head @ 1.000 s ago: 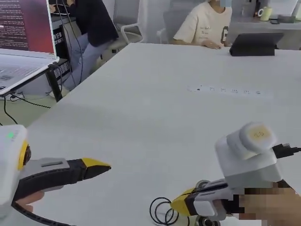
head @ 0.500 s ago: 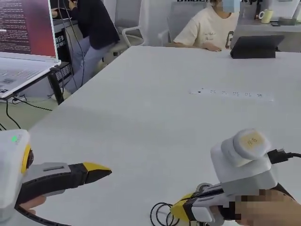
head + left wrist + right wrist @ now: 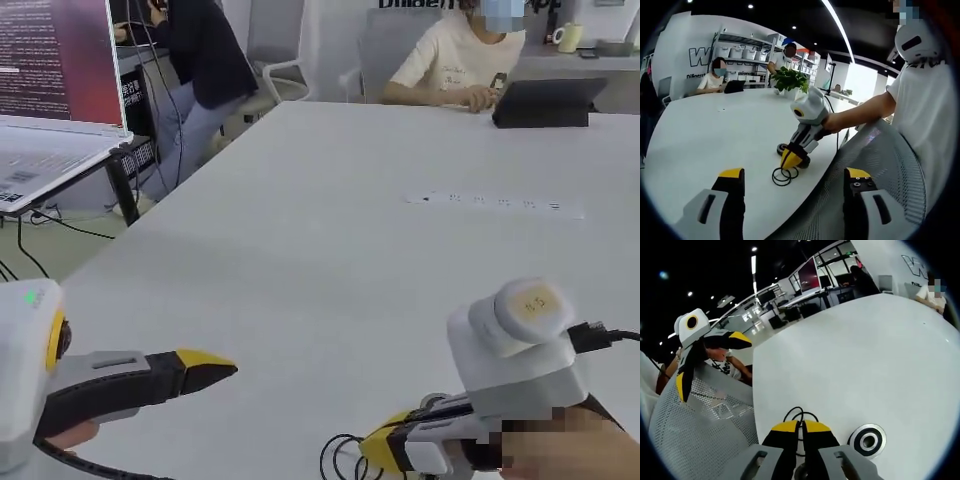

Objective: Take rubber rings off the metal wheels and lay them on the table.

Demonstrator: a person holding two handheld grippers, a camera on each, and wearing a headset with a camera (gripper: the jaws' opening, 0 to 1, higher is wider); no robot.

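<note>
Jaws: those of the left gripper [image 3: 212,368] stood wide apart and empty. Those of the right gripper [image 3: 378,448] were pressed together, and whether they pinched a ring could not be told.

Head view: both grippers were held at the near edge of the white table [image 3: 330,250]. The black rings [image 3: 340,458] lay just beside the right gripper's yellow tips, well apart from the left gripper.

Left gripper view: the rings lay overlapping on the table and touched the right gripper's tips. A wheel [image 3: 782,148] sat just behind them.

Right gripper view: the rings looped out beyond the closed tips. A wheel with a dark outer band lay on the table to their right.
</note>
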